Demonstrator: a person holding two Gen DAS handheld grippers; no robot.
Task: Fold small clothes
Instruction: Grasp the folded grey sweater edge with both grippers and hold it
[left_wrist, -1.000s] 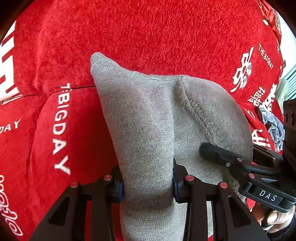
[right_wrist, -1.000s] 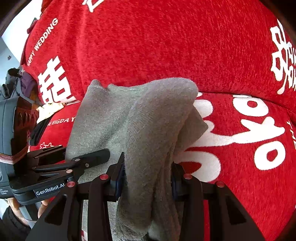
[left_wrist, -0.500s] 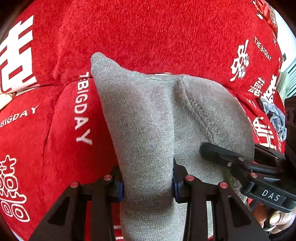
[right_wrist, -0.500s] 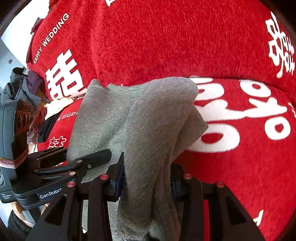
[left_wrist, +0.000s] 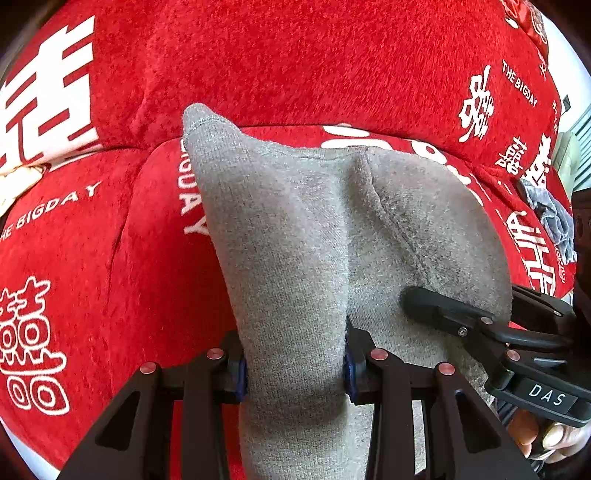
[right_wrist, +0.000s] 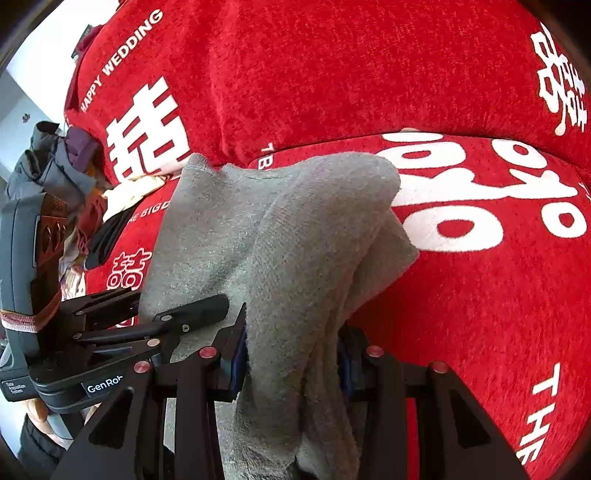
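A small grey knitted garment (left_wrist: 295, 236) hangs bunched between both grippers, above a red sofa cover (left_wrist: 295, 66) printed with white characters. My left gripper (left_wrist: 293, 363) is shut on one bunched end of it, the fabric pinched between the blue-edged pads. In the right wrist view the same grey garment (right_wrist: 280, 229) drapes forward over my right gripper (right_wrist: 291, 363), which is shut on its other end. Each gripper shows in the other's view: the right gripper (left_wrist: 480, 325) at the lower right, the left gripper (right_wrist: 147, 325) at the lower left, close together.
The red cover (right_wrist: 369, 74) spans the seat and backrest. A pile of mixed clothes (right_wrist: 74, 177) lies at the sofa's left end. A crumpled grey-blue cloth (left_wrist: 554, 218) sits at the right. A hand (left_wrist: 546, 435) holds the right gripper.
Both grippers have slid sideways along the sofa together with the grey garment held between them; the printed characters have shifted across both views. The grips have not changed.
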